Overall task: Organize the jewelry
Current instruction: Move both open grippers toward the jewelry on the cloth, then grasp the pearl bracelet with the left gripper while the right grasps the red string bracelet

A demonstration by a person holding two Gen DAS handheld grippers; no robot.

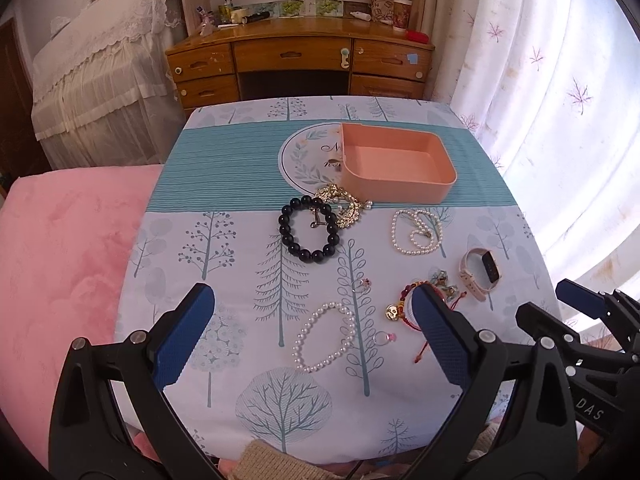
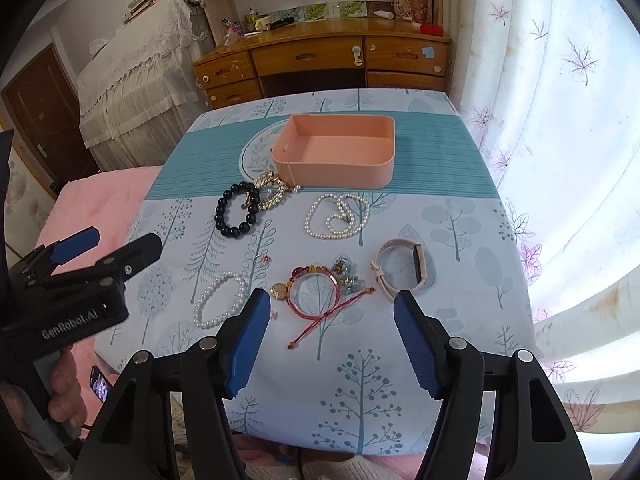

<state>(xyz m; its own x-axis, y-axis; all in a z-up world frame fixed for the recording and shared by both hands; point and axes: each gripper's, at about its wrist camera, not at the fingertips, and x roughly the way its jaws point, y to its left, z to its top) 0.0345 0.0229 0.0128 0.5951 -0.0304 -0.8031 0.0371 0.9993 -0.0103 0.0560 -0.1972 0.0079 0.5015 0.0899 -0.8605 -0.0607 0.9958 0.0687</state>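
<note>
An empty pink box (image 1: 394,160) (image 2: 340,150) stands at the far middle of the table. In front of it lie a black bead bracelet (image 1: 309,230) (image 2: 237,215), a gold piece (image 1: 344,205) (image 2: 272,191), a pearl necklace (image 1: 418,231) (image 2: 337,216), a pink watch (image 1: 480,273) (image 2: 400,266), a red cord bracelet (image 2: 316,290) (image 1: 404,305), a pearl bracelet (image 1: 326,336) (image 2: 220,300) and small rings (image 1: 363,285). My left gripper (image 1: 312,330) is open above the pearl bracelet. My right gripper (image 2: 332,334) is open above the red cord bracelet.
The table has a tree-print cloth (image 1: 248,280). A pink blanket (image 1: 68,260) lies to the left. A wooden desk (image 1: 300,60) stands behind and white curtains (image 1: 540,100) hang to the right. The left gripper body shows in the right wrist view (image 2: 72,292).
</note>
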